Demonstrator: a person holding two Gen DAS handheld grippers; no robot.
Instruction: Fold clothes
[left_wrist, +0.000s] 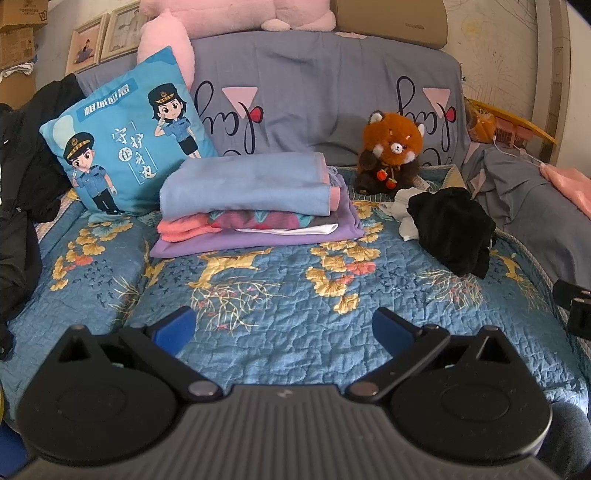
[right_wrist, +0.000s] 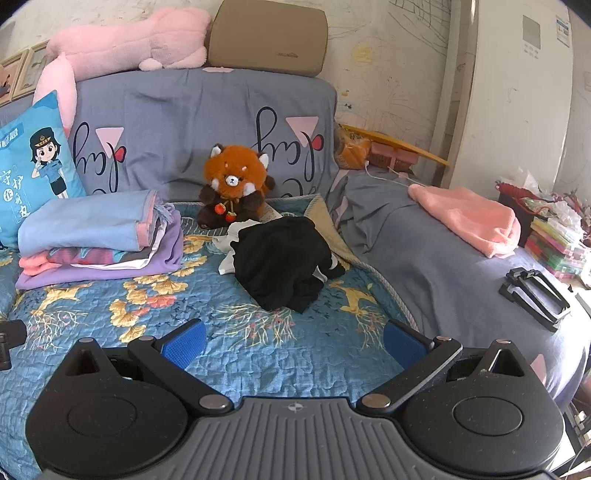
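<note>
Two handheld grippers over a sofa seat covered by a blue quilted spread printed with yellow leaves and deer. The left gripper has its two blue-padded fingers spread wide with nothing between them; the right gripper likewise shows two blue-padded fingers set wide apart and empty. Both hover above the bare front part of the spread, well apart from the clothes.

One stack of folded clothes lies on the spread at centre-left of the left wrist view, just in front of the backrest. Five layers can be counted at its edge: a light blue piece with a pink border on top, then a coral-pink one, a patterned one, a white one, and a lilac one at the bottom. One crumpled black garment lies unfolded to the right of the stack and apart from it, partly covering one white cloth.

One orange-and-brown red-panda plush toy sits upright behind the black garment, against the grey sheet-draped backrest. One blue cartoon-printed cushion leans beside the stack. One pink plush toy and one tan headrest pillow lie along the top of the backrest. One folded salmon-pink towel rests on the grey-draped seat to the right.
</note>
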